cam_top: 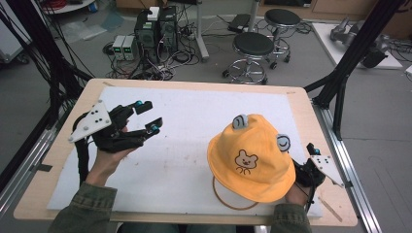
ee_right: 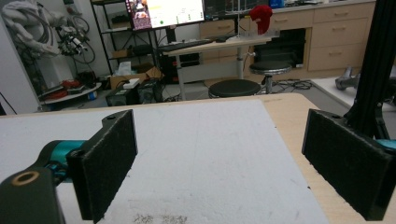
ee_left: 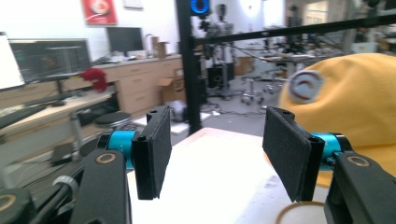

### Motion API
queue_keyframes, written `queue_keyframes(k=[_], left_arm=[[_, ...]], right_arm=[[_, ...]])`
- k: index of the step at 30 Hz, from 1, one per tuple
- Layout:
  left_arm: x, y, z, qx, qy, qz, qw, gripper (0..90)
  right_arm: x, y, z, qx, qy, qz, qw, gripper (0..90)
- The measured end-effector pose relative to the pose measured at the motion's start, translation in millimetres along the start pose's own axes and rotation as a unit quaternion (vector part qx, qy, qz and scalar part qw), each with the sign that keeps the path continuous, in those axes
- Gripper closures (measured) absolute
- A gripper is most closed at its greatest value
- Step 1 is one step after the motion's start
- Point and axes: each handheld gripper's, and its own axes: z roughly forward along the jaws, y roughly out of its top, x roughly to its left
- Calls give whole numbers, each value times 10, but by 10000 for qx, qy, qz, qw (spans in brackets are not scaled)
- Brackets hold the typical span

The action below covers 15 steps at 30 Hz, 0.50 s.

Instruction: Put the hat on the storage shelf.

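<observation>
High view, nearest edge first: two olive sleeves come in at the bottom, each hand carrying a black gripper. The right gripper [cam_top: 311, 165] sits low at the table's right side, just beside the brim of the yellow hat [cam_top: 255, 158] and largely hidden behind it. In the right gripper view its jaws stand spread wide, the flat pads [ee_right: 109, 161] faced with coarse black foam, and nothing lies between them but the white mat [ee_right: 210, 154].

The hat rests crown up on the right half of the mat, a soft cloth bucket shape with a drooping brim, a stitched bear face on its front and two small grey ears sewn to the crown. A thin brown ring [cam_top: 233, 201] peeks out from under its near brim.

Farther left, well apart from the hat, the left gripper [cam_top: 148, 116] hovers above the mat with a grey three-cornered plate on top, jaws parted and bare, pointing toward the hat. In the left gripper view the hat's crown rises beyond the right-hand jaw, outside the gap.

The mat looks fuzzy and slightly stained, laid on a pale wooden table [cam_top: 299, 104] with rounded corners. Beyond it stand two round black stools [cam_top: 253, 46].
</observation>
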Motion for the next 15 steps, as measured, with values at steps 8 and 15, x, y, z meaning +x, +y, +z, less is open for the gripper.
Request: queue_keyframes(k=[8, 15], left_arm=[[180, -139, -258, 19, 569, -165, 9982, 402], [282, -236, -484, -22, 941, -300, 9951, 402]], right_arm=[[27, -10, 7, 62, 69, -47, 9999, 90], [27, -12, 7, 62, 63, -59, 9999, 90]])
